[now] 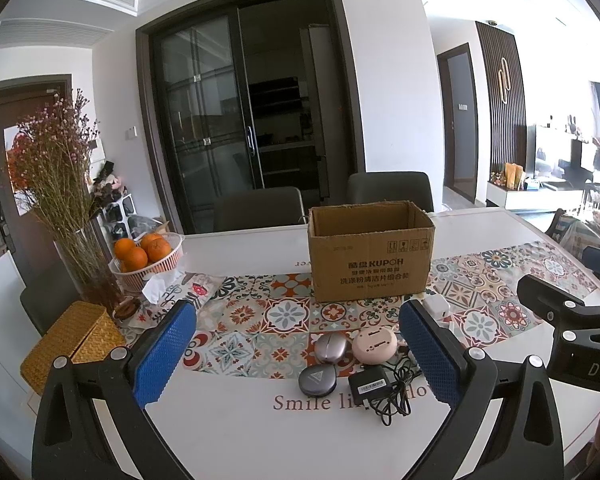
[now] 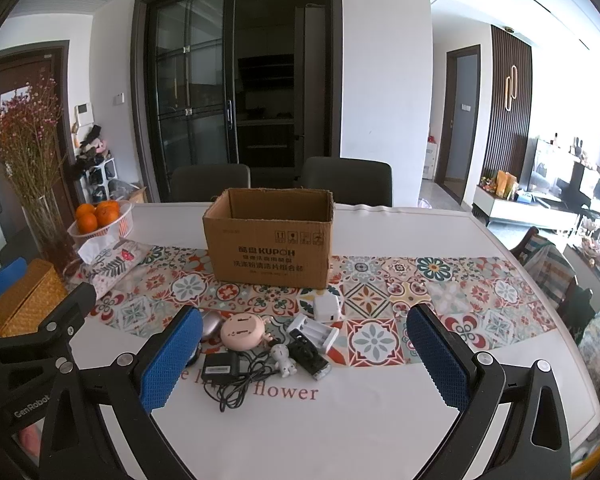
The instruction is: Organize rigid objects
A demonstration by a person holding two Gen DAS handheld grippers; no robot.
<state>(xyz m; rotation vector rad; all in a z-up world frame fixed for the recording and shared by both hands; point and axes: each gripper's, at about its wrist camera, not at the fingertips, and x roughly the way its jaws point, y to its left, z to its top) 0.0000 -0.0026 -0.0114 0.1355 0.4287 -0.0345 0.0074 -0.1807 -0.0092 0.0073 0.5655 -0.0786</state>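
An open cardboard box [image 1: 370,256] [image 2: 270,240] stands upright on the patterned runner. In front of it lie small items: a pink round device [image 1: 374,345] [image 2: 242,332], a silver oval case [image 1: 331,349], a dark grey case [image 1: 317,380], a black adapter with cable [image 1: 371,383] [image 2: 218,368], a white plug cube [image 2: 327,307], a white battery holder [image 2: 314,330], a black rectangular gadget [image 2: 310,356] and a small white figure [image 2: 283,358]. My left gripper [image 1: 296,356] is open and empty above the items. My right gripper [image 2: 306,358] is open and empty too.
A basket of oranges [image 1: 146,258], a tissue pack [image 2: 108,262], a vase of dried flowers [image 1: 60,184] and a woven box [image 1: 70,346] stand at the table's left. Two dark chairs [image 1: 260,208] are behind the table. The right gripper's body [image 1: 572,332] shows at the right.
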